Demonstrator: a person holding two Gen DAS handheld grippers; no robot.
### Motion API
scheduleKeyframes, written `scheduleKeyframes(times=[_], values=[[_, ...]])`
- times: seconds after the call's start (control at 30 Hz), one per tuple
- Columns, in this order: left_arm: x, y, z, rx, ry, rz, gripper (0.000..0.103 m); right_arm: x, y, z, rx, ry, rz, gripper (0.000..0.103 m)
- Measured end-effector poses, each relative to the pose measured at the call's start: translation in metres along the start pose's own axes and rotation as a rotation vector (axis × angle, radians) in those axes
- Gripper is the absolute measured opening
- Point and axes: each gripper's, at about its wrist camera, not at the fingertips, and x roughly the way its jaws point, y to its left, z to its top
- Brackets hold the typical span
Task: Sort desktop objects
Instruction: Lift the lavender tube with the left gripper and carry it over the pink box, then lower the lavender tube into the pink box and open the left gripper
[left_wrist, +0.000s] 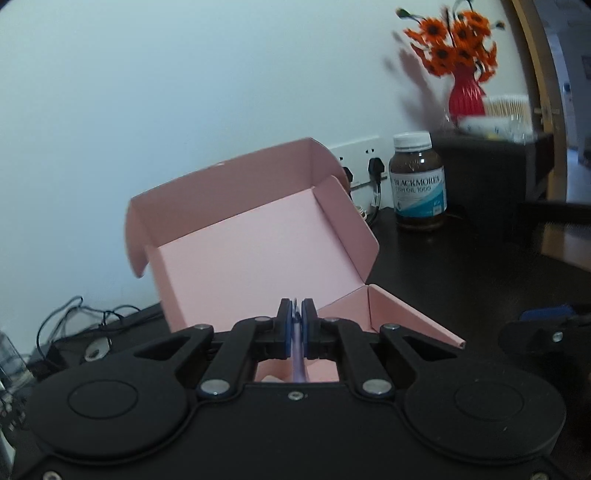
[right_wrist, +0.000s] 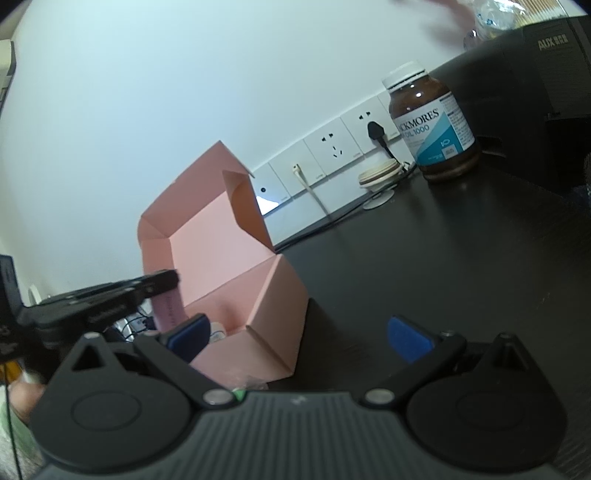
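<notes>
The dark bench (right_wrist: 461, 258) is carrying an open pink cardboard box (left_wrist: 255, 251), its lid flap standing up toward the bench's wall edge. A brown supplement bottle (left_wrist: 418, 182) with a white cap is standing beyond it near that edge. The left gripper (left_wrist: 297, 314) is hovering over the box, jaws pinching a thin flat pinkish-lilac item (right_wrist: 168, 306). The right gripper (right_wrist: 299, 338) is waiting beside the box, jaws spread.
</notes>
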Motion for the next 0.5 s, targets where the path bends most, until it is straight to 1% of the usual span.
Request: scheduleKeyframes(times=[0.1,0.3,0.5], values=[[0.013,-0.004,0.004,-0.018,0.045,-0.033,0.006,0.0,0.0,0.0,-0.001,-0.003,0.002,0.102],[0.046,-0.006,0.012,-0.05,0.167,-0.068,0.007,-0.001,0.001,0.0,-0.005,-0.006,0.007,0.102],[0.069,-0.014,0.012,-0.038,0.26,-0.103,0.009,-0.003,-0.001,0.0,0.011,-0.012,0.01,0.102]])
